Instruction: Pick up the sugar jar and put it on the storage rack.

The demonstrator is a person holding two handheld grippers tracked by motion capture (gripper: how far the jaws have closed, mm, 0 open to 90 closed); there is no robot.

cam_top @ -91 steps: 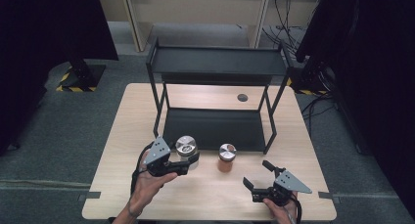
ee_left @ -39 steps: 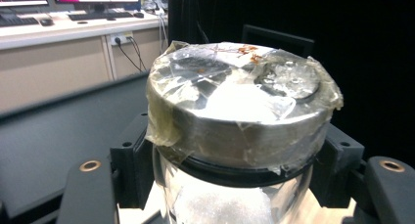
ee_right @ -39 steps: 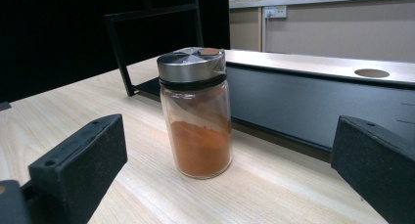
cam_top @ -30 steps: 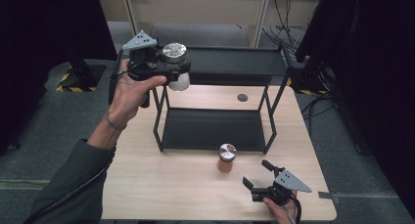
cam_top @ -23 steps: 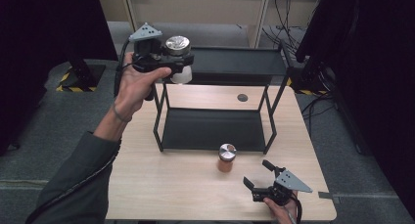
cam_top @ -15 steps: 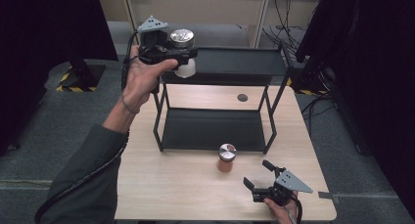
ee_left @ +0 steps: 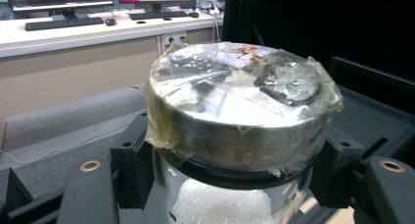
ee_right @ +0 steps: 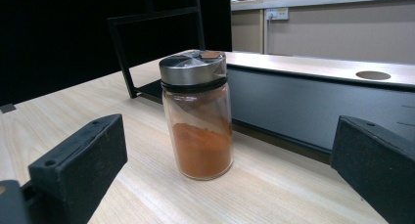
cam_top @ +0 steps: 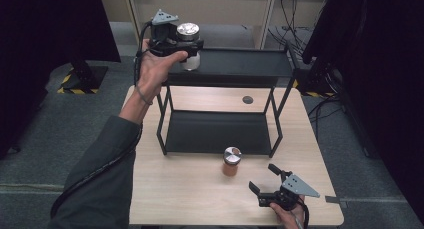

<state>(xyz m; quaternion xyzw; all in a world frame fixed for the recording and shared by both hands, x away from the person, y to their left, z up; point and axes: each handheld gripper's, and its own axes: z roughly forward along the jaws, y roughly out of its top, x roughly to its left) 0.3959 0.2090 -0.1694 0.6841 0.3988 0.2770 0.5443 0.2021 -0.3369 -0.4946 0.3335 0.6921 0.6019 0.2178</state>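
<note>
While our left gripper [cam_top: 185,48] stays clamped on the jar of white grains [cam_top: 188,59], just below its taped metal lid [ee_left: 235,111], we hold it upright over the left end of the rack's top shelf [cam_top: 240,64], at the far side of the table [cam_top: 195,199]. What the coming move turns on, we judge, is that the shelf lies straight beneath the jar's base: its long axis is vertical, so we need only lower it. Whether the base already touches the shelf we cannot tell. Our right gripper [cam_top: 265,181] rests on the near right of the table, jaws apart and empty, facing the jar of orange powder [ee_right: 198,116], which stands just beyond it, in front of the lower shelf [cam_top: 215,131].
</note>
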